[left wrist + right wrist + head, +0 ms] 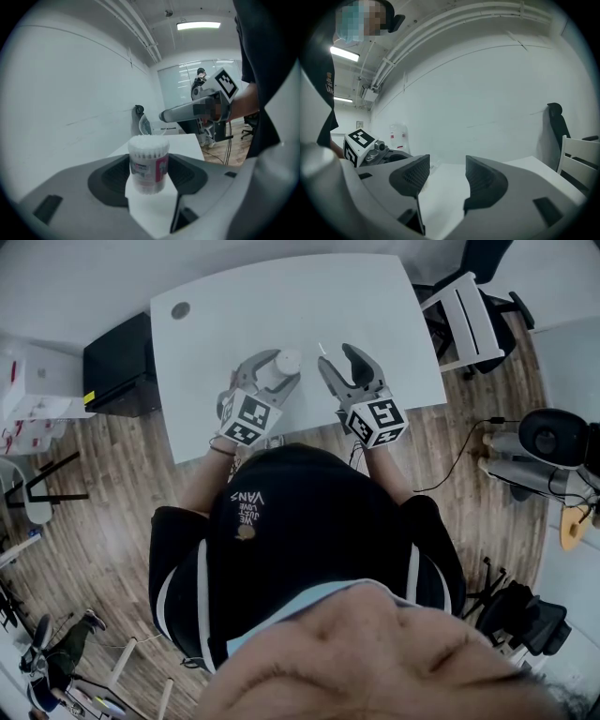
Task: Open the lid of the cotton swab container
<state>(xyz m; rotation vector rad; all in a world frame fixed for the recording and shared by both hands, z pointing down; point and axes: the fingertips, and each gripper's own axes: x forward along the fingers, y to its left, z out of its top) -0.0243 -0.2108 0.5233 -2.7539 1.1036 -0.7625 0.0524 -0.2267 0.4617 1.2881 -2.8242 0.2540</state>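
The cotton swab container is a small clear tub with a pink-and-white label, packed with white swab tips. It stands upright on the white table. My left gripper is shut on its sides, one pad against each side. From the head view the container shows between the left gripper jaws near the table's front edge. Just to the right, my right gripper is open and holds nothing; its jaws frame only bare table. I cannot tell whether a lid is on.
A thin pale object that I cannot identify lies by the right gripper's left fingertip. A black cabinet stands left of the table and an office chair at its right. A round grommet marks the far left corner.
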